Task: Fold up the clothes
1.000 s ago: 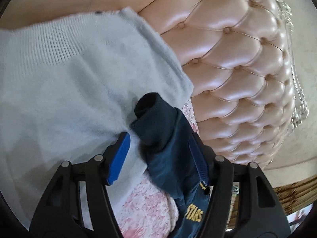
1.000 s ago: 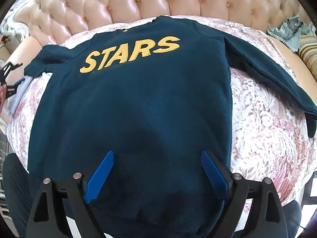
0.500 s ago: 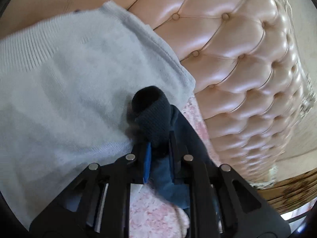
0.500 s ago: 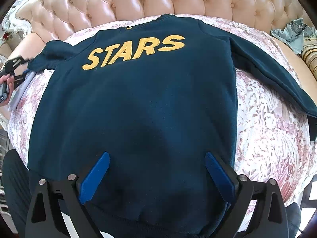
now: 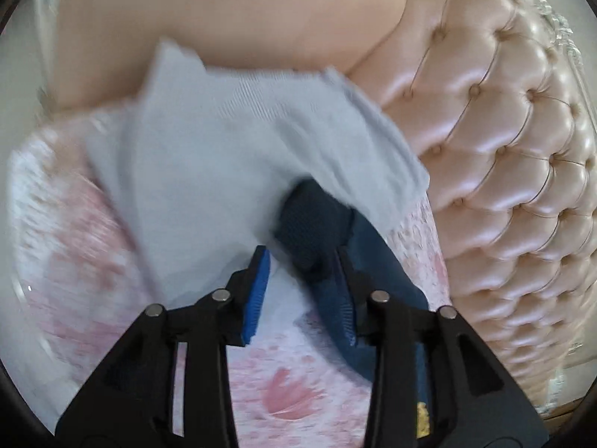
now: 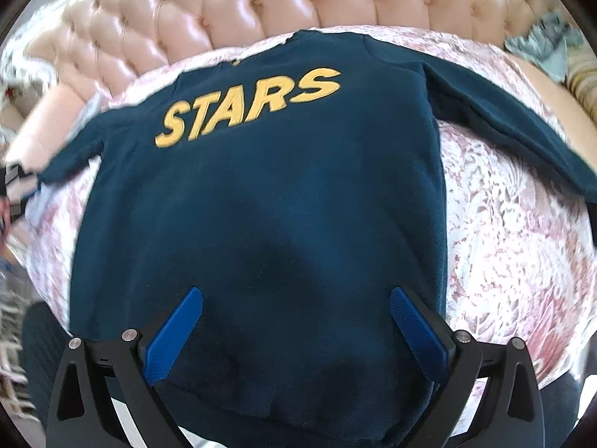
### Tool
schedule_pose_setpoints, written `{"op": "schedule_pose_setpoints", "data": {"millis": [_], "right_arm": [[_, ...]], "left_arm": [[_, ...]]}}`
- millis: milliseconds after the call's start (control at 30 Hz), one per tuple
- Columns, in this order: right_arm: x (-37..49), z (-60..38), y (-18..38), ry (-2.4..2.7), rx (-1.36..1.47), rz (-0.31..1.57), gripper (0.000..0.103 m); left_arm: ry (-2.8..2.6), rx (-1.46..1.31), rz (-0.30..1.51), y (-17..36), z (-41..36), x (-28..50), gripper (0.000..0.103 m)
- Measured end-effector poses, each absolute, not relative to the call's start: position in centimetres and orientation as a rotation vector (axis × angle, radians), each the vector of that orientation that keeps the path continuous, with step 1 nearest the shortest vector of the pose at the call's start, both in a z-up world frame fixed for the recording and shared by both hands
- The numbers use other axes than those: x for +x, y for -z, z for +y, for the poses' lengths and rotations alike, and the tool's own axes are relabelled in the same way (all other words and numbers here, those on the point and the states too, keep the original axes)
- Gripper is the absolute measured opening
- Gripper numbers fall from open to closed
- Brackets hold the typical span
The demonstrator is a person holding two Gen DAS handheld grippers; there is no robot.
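Observation:
A navy sweatshirt (image 6: 280, 205) with yellow STARS lettering (image 6: 253, 104) lies flat, front up, on a pink floral cover (image 6: 503, 242). My right gripper (image 6: 296, 291) hovers open over its lower body, near the hem. The right sleeve (image 6: 522, 142) stretches out to the side. In the left wrist view the left sleeve's ribbed cuff (image 5: 313, 224) sits between the fingers of my left gripper (image 5: 303, 252), against the right finger. The jaws stand partly apart, with a gap beside the left pad. The cuff rests on the edge of a pale grey knit garment (image 5: 224, 149).
A tufted pink leather backrest (image 5: 503, 186) runs along the far side. A smooth pink padded arm (image 5: 224, 18) lies beyond the grey knit. Crumpled pale clothes (image 6: 548, 48) sit at the far right. My left gripper shows at the left edge (image 6: 11, 186).
The left gripper shut on the sleeve cuff half a second ago, and its jaws have since parted again and drawn back a little. The right gripper drifted slightly and stays open.

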State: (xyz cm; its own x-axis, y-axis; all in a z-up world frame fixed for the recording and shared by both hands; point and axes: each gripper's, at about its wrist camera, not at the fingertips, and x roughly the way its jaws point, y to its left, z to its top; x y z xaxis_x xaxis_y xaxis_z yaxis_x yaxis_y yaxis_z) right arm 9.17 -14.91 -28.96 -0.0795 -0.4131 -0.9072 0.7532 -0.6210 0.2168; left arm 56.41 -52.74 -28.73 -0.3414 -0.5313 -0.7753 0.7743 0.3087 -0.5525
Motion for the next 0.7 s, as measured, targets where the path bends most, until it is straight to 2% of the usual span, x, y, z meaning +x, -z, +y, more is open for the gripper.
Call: {"op": "schedule_pose_setpoints", "data": {"millis": [100, 300, 367, 400, 467, 533, 567, 600, 700], "right_arm": [[9.1, -14.7, 28.9, 1.806, 1.373, 0.367, 0.102], [9.5, -15.0, 29.1, 1.809, 1.357, 0.385, 0.103], [9.7, -15.0, 29.2, 1.809, 1.351, 0.402, 0.103], [9.7, -15.0, 29.2, 1.807, 1.352, 0.405, 0.103], [9.6, -14.9, 29.2, 1.802, 1.357, 0.404, 0.103], [9.4, -14.8, 29.1, 1.790, 1.363, 0.397, 0.103], [9.3, -14.7, 29.1, 1.785, 1.367, 0.387, 0.103], [9.2, -14.6, 29.1, 1.780, 1.369, 0.376, 0.103], [9.2, -14.5, 29.2, 1.769, 1.366, 0.370, 0.103]], "left_arm": [[1.378, 0.219, 1.279, 27.5, -51.6, 56.5, 0.051], [1.581, 0.455, 1.292, 30.5, -53.7, 47.7, 0.050], [1.647, 0.537, 1.292, 31.5, -54.5, 44.7, 0.044], [1.679, 0.578, 1.291, 32.0, -54.8, 43.3, 0.036], [1.744, 0.661, 1.288, 33.0, -55.5, 40.3, 0.033], [1.807, 0.746, 1.282, 34.0, -56.3, 37.4, 0.026], [1.834, 0.786, 1.277, 34.5, -56.6, 36.1, 0.021], [1.801, 0.785, 1.256, 34.5, -57.2, 36.8, 0.005], [1.735, 0.797, 1.194, 34.2, -58.5, 38.6, 0.005]]}}
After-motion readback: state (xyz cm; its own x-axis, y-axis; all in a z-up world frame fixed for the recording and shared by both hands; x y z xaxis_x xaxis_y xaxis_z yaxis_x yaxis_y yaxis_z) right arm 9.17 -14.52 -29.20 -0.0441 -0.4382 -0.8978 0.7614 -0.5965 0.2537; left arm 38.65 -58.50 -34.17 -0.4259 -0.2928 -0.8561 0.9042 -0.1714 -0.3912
